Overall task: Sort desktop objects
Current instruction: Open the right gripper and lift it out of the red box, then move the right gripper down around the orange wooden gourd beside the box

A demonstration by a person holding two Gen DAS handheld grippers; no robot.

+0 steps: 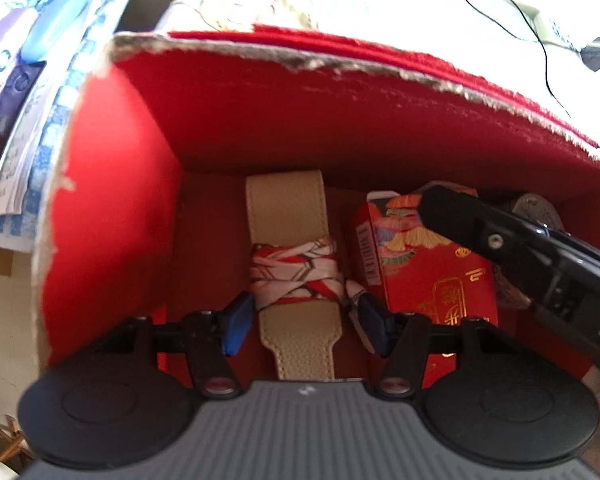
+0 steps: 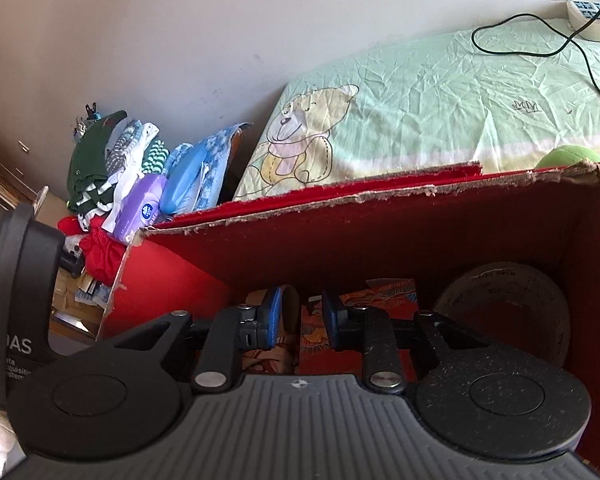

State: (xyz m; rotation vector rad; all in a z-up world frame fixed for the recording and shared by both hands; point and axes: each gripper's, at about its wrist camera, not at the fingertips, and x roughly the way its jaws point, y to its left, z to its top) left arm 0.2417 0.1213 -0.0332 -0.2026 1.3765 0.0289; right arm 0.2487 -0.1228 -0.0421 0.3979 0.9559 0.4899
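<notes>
Left gripper (image 1: pixel 300 322) low inside red torn-edged cardboard box (image 1: pixel 120 184), blue pads apart, flanking one beige leather strap wrapped in red-white patterned scarf (image 1: pixel 294 272) lying on box floor. Beside it, one red gold-printed packet (image 1: pixel 432 264); characters unreadable. One grey tape roll (image 2: pixel 504 312) in right corner. Right gripper (image 2: pixel 298 320) over box, pads parted, empty. "DAS" partly legible on gripper body.

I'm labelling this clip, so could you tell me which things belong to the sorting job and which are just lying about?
Job:
red box
beige strap with patterned scarf
red packet
tape roll
left gripper, open
right gripper, open

Lying about:
bear-print sheet
clothes pile
wipes pack
power strip
</notes>
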